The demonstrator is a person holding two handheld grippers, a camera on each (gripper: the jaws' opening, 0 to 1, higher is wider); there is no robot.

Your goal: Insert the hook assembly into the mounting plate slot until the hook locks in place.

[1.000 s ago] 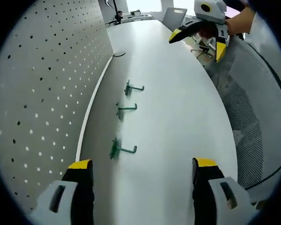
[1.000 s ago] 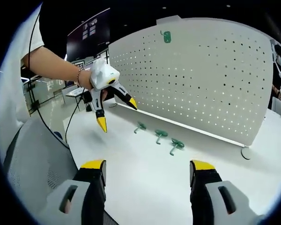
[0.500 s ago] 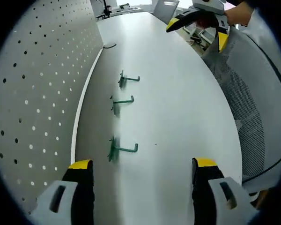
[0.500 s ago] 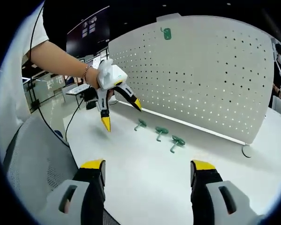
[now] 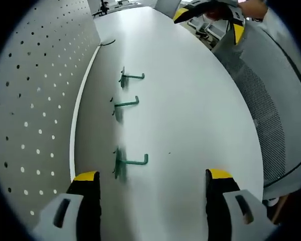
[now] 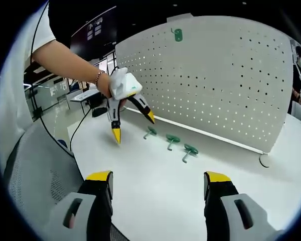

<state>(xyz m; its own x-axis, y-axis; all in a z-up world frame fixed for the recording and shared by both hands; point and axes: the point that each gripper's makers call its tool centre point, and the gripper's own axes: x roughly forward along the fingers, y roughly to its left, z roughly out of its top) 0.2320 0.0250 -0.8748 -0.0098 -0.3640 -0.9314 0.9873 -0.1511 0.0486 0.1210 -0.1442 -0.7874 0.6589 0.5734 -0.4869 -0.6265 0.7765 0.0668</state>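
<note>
Just ahead of the left gripper's (image 5: 153,183) spread fingers lies a hook (image 5: 129,161).

Each hand-held gripper is showing two black jaws capped with yellow tips, rising out of pale grey housings with a dark slot in each side. In the right gripper view, the left hand-held gripper (image 6: 132,123) is showing a white rounded body, black arms and pointed yellow tips. The person's hand (image 6: 112,83) is wearing a thin beaded bracelet (image 6: 98,78) at the wrist, and a white short sleeve (image 6: 40,27) is covering the upper arm. The right hand-held gripper (image 5: 206,14) is showing yellow tips in the left gripper view.
</note>
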